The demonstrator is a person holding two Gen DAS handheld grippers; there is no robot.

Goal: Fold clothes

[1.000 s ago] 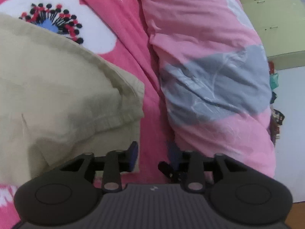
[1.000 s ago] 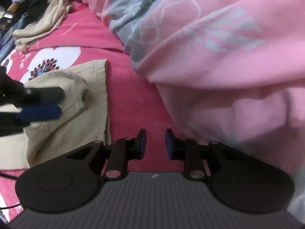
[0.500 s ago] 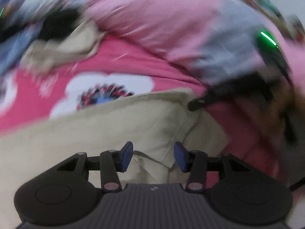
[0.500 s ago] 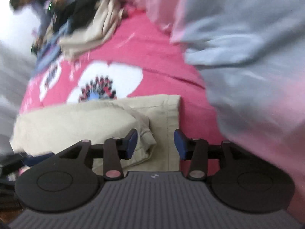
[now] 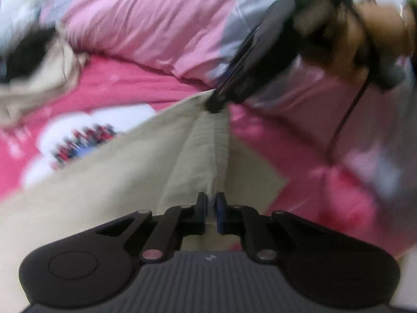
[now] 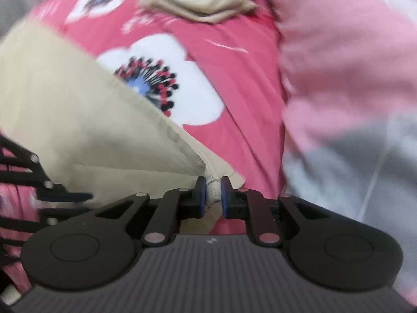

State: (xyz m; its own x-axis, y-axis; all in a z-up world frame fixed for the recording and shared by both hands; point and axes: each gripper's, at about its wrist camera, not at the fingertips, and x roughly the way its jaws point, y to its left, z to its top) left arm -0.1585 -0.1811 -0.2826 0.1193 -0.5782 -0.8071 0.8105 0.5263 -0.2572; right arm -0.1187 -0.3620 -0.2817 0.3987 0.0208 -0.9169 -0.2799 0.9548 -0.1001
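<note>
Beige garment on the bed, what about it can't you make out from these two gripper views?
- Its type: in both views the beige garment is motion-blurred and runs off the left edge.
- Its near edge: hidden under the left gripper body in the left wrist view.
- The pinched hem: mostly covered by the right gripper pads in the right wrist view.
- Far clothes pile: blurred, cut by the top edge.

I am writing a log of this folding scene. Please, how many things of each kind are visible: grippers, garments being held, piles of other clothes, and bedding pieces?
Grippers: 2, left gripper and right gripper
Held garments: 1, beige garment
Other clothes piles: 1, crumpled pile
Bedding: 2, pink flowered sheet and pink-grey quilt
Total: 6
</note>
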